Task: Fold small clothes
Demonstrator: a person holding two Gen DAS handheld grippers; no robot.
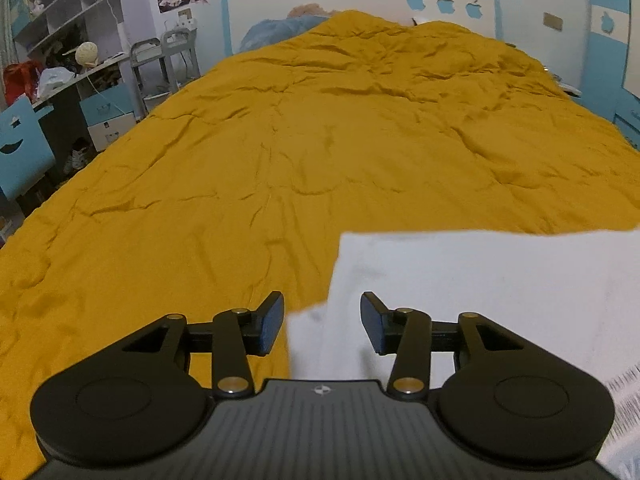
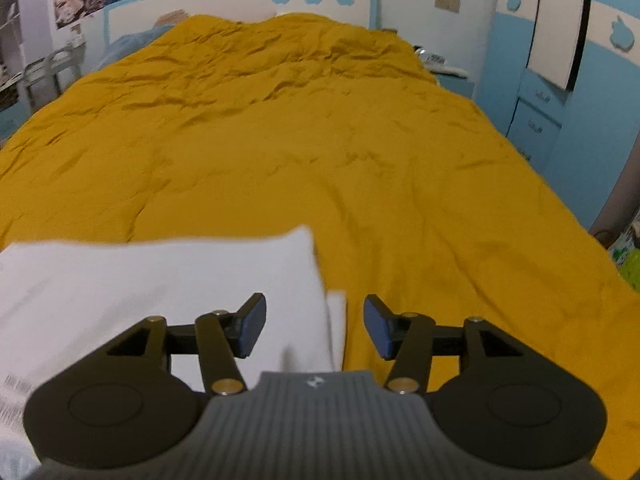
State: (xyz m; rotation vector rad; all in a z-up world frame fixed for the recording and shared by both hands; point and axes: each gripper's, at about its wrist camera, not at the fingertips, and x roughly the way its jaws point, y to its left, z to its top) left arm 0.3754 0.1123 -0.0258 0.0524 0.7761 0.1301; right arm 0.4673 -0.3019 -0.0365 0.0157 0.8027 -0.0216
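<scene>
Both tools part-open, holding nothing: left tool and right tool above the white cloth's corners, near bed's foot edge.

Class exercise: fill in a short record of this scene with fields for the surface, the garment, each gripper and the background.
Surface: bed with a wrinkled mustard-yellow cover
Garment: white garment lying flat on the cover, near edge, with a straight far edge
Left gripper: fingers apart, over the garment's left edge, not pressing on it
Right gripper: fingers apart, over the garment's right edge, not pressing on it
Background: white headboard with three blue apple shapes
</scene>
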